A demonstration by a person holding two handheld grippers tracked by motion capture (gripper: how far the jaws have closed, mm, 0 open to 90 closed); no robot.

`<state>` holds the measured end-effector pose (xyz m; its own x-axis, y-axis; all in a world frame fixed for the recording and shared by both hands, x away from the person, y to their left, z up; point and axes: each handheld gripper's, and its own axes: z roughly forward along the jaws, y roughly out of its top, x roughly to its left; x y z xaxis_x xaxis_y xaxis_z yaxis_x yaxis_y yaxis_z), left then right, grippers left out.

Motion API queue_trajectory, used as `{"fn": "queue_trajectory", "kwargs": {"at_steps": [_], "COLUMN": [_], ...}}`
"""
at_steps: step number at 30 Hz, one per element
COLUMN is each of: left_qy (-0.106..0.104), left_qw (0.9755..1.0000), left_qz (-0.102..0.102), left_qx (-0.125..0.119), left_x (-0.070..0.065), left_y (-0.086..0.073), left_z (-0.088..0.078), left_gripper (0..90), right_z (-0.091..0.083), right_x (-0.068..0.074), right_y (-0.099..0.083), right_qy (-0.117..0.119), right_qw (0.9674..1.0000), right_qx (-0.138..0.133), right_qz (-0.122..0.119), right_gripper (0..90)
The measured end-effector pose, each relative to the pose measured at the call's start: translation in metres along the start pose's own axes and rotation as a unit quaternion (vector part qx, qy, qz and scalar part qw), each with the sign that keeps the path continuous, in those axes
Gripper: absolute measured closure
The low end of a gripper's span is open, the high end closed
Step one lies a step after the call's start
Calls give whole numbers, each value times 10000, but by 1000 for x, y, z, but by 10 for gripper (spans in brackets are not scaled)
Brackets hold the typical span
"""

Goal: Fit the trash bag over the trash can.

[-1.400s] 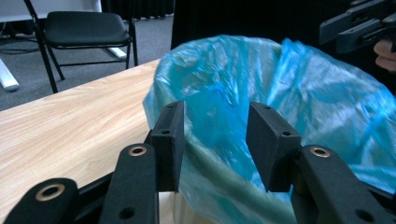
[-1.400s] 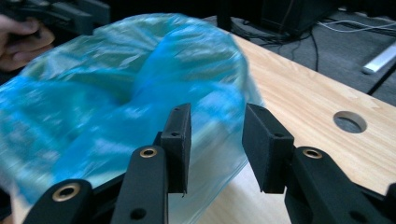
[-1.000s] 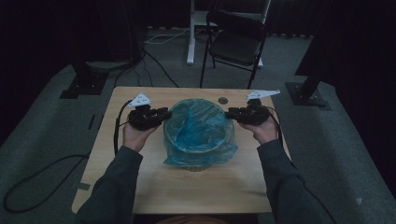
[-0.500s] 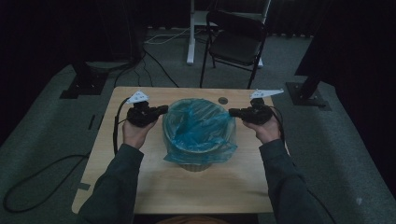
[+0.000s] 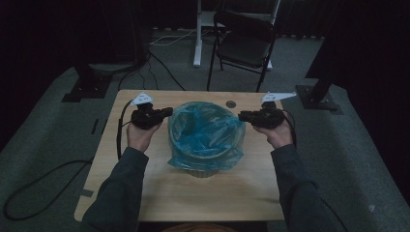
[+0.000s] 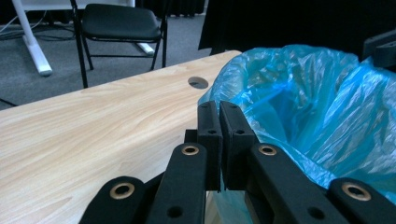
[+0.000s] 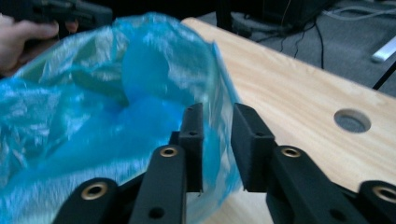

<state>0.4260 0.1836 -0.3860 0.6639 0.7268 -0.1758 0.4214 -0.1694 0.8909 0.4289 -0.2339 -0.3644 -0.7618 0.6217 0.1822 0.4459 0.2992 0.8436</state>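
**Both grippers at the bag's rim, one pinched, one parted**

Your left gripper (image 6: 219, 112) has its jaws drawn almost together, right against the near edge of the blue bag (image 5: 205, 130); whether a fold of plastic is caught between the pads you cannot tell from the left gripper view. Your right gripper (image 7: 218, 123) stands at a narrow gap, having just been opening, with the bag's thin rim passing between its jaws and not pressed.

The bag is translucent blue plastic, crinkled and shiny, lining a round bin (image 5: 205, 169) that sits in the middle of the wooden table (image 5: 145, 193). Its mouth gapes open, and its skirt drapes over the bin's rim, flaring out at the near side.

Against a second ago, the bag's top has changed: then it lay domed and closed over the bin, now it is spread open with the hollow inside showing. Your hands sit at nearly the same places on either side.

A round hole (image 5: 231, 104) in the table lies just beyond the bag.
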Motion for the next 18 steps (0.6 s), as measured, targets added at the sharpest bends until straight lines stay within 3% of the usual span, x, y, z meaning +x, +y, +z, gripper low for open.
{"fn": "queue_trajectory", "kwargs": {"at_steps": [5, 14, 18], "left_qy": [-5, -19, -7], "left_qw": [10000, 10000, 10000], "left_qz": [11, 39, 40], "left_qx": [-21, 5, 16], "left_x": [0, -1, 0], "left_y": [3, 4, 3], "left_z": [1, 8, 12], "left_gripper": [871, 876, 885], "right_z": [3, 28, 39], "right_x": [0, -2, -3], "right_y": [10, 19, 20], "right_qy": [-26, 61, 137], "right_qw": [9999, 9999, 9996], "right_qx": [-134, 55, 243], "right_qz": [28, 75, 81], "right_gripper": [692, 691, 774]}}
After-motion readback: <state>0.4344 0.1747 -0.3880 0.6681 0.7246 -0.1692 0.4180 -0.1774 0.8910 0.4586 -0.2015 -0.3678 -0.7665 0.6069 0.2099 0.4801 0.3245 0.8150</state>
